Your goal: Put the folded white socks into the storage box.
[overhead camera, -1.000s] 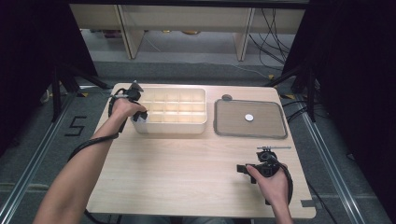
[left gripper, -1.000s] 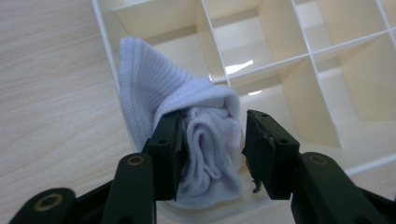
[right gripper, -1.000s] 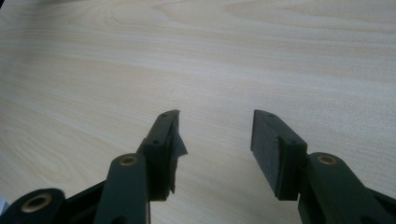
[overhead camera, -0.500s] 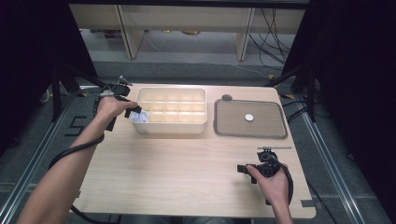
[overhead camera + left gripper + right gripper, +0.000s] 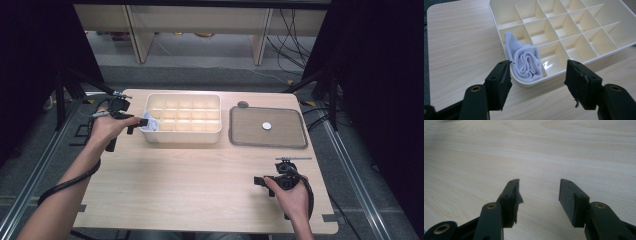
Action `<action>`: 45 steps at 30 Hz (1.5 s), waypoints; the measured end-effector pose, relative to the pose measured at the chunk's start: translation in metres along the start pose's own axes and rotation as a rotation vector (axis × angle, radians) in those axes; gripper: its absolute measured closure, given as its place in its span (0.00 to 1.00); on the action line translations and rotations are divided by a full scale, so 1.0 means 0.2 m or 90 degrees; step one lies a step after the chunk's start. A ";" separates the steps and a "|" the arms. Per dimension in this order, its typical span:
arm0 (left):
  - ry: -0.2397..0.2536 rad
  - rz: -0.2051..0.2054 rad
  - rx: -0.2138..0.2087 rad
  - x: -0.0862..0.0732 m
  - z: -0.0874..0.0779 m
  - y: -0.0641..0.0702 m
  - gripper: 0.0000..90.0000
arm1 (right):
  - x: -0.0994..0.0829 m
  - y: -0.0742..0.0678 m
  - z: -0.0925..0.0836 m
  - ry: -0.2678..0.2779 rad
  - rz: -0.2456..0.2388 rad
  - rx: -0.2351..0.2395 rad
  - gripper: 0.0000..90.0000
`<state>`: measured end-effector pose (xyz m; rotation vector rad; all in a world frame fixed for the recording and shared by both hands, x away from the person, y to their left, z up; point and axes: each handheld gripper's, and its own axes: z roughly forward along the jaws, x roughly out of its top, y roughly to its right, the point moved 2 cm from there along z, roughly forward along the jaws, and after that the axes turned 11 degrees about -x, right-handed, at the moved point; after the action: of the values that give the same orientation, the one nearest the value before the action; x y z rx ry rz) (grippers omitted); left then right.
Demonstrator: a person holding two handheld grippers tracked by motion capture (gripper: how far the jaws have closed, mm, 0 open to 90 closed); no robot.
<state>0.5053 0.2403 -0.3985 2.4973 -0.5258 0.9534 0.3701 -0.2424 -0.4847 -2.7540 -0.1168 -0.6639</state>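
A cream divided organiser box (image 5: 182, 136) (image 5: 599, 53) stands at the back left of the wooden table. A rolled white sock (image 5: 526, 62) (image 5: 151, 125) lies in its near-left corner compartment. My left gripper (image 5: 537, 75) (image 5: 140, 123) hovers just outside that corner; its jaws have just been opening and stand open, clear of the sock. My right gripper (image 5: 539, 191) (image 5: 260, 180) rests low over bare wood near the front right, open and empty.
A grey tray (image 5: 295, 142) with a small white disc (image 5: 267, 126) lies right of the box. A small dark round thing (image 5: 243, 104) sits behind the tray. Cables trail from both grippers. Table edges lie close to both hands.
My left gripper has drawn back leftward from over the box's left end to just outside it, leaving the sock in the corner compartment. The right hand has stayed still.
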 end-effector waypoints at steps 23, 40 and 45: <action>0.215 0.045 0.021 -0.56 -0.10 0.07 0.39 | -0.01 0.04 0.04 0.043 -0.046 0.005 0.57; 0.260 0.011 0.043 -0.95 0.02 0.04 0.37 | -0.10 0.10 0.11 0.125 -0.078 -0.029 0.56; 0.287 0.019 0.053 -0.97 0.00 0.04 0.36 | -0.13 0.10 0.12 0.167 -0.094 -0.032 0.55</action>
<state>0.3677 0.2715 -0.5306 2.2419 -0.3807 1.5207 0.3610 -0.2539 -0.5228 -2.6941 -0.2488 -1.0742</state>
